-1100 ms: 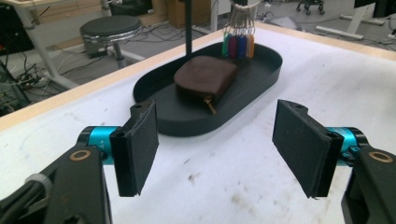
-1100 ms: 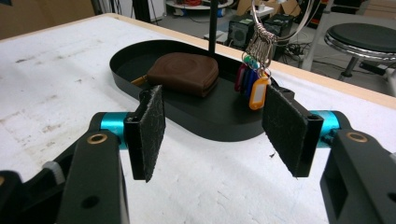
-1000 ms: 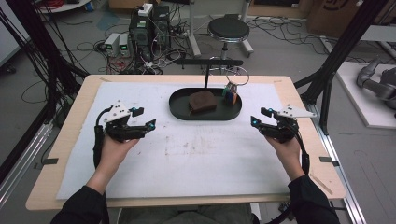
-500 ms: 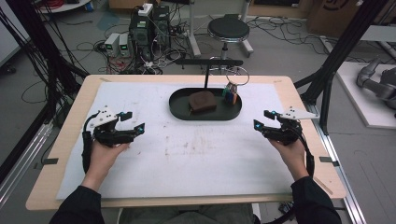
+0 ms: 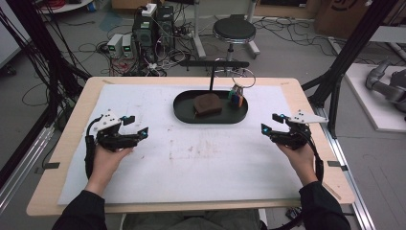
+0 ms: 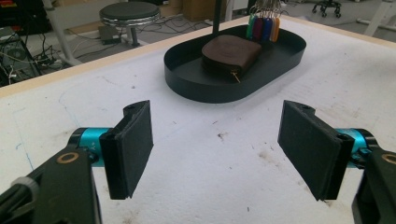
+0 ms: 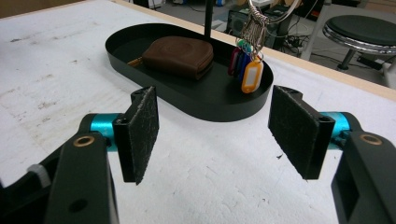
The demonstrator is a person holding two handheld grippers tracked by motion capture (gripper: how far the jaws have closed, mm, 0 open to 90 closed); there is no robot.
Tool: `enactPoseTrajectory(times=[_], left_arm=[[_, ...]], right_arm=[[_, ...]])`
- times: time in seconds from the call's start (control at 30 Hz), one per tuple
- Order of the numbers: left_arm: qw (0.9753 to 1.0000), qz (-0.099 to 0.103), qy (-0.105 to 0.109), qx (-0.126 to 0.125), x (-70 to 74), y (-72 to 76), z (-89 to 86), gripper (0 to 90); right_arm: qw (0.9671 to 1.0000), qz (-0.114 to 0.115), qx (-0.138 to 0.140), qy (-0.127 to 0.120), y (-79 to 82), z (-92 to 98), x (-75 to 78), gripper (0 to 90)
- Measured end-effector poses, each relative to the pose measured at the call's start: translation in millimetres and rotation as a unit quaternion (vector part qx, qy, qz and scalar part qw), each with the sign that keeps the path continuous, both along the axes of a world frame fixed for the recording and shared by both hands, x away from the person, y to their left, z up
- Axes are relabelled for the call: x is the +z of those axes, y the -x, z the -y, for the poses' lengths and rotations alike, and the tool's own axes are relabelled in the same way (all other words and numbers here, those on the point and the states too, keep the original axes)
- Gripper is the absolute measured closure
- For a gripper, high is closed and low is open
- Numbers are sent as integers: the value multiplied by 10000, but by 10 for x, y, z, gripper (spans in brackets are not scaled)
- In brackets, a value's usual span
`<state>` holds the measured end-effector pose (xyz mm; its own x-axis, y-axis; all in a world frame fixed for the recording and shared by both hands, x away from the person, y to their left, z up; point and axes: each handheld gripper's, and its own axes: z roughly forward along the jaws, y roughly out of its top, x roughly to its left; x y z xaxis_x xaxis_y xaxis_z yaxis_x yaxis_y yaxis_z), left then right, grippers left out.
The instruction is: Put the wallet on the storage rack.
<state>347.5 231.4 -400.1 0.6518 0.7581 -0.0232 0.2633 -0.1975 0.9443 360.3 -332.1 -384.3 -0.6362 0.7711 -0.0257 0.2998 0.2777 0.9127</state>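
While both grippers [image 5: 135, 125] [image 5: 271, 122] gape empty, the black tray [image 5: 186, 115] — pouch [image 5: 207, 104] inside — lies lengthwise left-to-right.

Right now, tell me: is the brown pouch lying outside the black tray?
No, the brown pouch lies inside the black tray, beside the hanging key tags.
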Motion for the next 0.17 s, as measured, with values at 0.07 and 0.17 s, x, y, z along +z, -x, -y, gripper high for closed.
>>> enactPoseTrajectory(times=[0.07,0.17], left_arm=[[10000,9,13,-5,3,5,3,264],[10000,17,0,-19,6,13,-1,264]], right_arm=[[10000,6,-1,-1,-9,1,-5,337],[10000,-26,3,10,-20,-5,-13,335]])
